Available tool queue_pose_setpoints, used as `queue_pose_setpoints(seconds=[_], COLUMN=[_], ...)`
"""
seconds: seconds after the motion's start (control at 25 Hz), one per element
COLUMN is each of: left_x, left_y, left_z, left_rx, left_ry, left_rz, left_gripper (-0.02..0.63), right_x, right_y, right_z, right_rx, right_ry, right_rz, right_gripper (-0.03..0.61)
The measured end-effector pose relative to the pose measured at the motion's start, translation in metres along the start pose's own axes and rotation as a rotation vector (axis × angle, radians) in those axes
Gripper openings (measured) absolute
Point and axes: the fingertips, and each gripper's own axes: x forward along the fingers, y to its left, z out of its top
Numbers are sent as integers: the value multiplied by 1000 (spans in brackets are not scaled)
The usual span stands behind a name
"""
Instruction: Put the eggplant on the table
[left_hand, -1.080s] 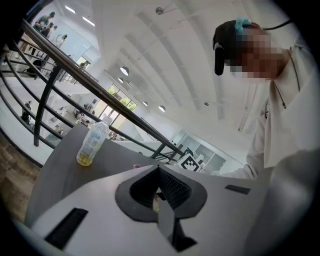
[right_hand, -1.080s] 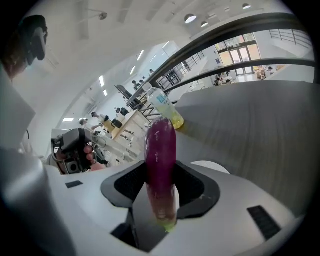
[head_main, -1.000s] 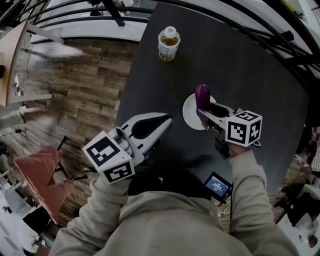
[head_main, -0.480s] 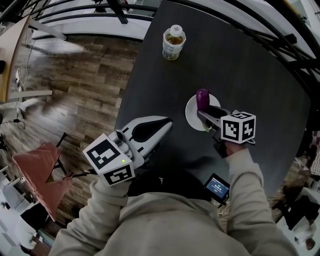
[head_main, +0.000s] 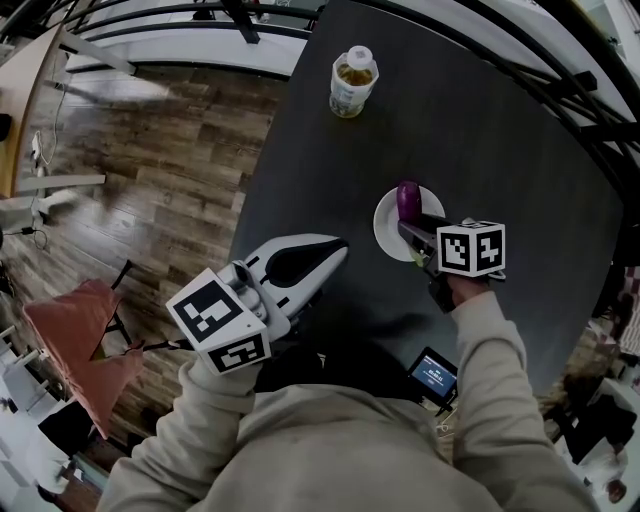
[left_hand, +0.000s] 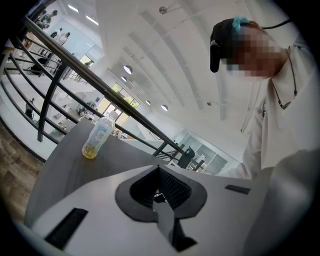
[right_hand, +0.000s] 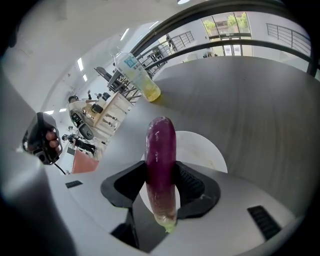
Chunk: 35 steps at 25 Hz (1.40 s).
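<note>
A purple eggplant (head_main: 408, 197) (right_hand: 161, 150) stands between the jaws of my right gripper (head_main: 410, 222) (right_hand: 162, 172), which is shut on its lower half, green stem end towards the camera. It hangs over a white plate (head_main: 388, 232) (right_hand: 202, 147) on the dark table (head_main: 480, 130); I cannot tell whether its tip touches the plate. My left gripper (head_main: 338, 245) (left_hand: 159, 189) is held near the table's left edge, shut with nothing in it.
A capped bottle of yellow drink (head_main: 353, 82) (left_hand: 96, 138) (right_hand: 141, 79) stands at the table's far end. A small screen device (head_main: 434, 373) lies near the front edge by my right arm. Wooden floor (head_main: 160, 180) lies to the left, railings behind.
My right gripper has sunk towards the plate with the eggplant still in it, tilting more steeply down. The left gripper has stayed in place.
</note>
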Motion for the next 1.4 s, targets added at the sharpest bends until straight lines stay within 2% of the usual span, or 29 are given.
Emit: queue_pose_setpoints(seconds=[0.12, 0.44, 0.6, 0.88, 1.4], left_x=[-1, -4, -4, -5, -10], left_y=[0, -2, -4, -3, -10], left_z=[-1, -5, -4, -3, 0], left_rx=[-3, -2, 1, -5, 24], left_ry=[-1, 11, 12, 8, 17], left_rz=[1, -8, -20, -20, -14], left_gripper=[6, 6, 6, 6, 6], right_x=[0, 6, 7, 9, 4], right_y=[-9, -11, -15, -13, -9], right_z=[-1, -1, -1, -2, -5], right_rx=[-11, -86, -116, -113, -76], right_ry=[16, 41, 44, 37, 25], right_rz=[-46, -99, -133, -127, -102], right_gripper=[196, 198, 229, 268, 273])
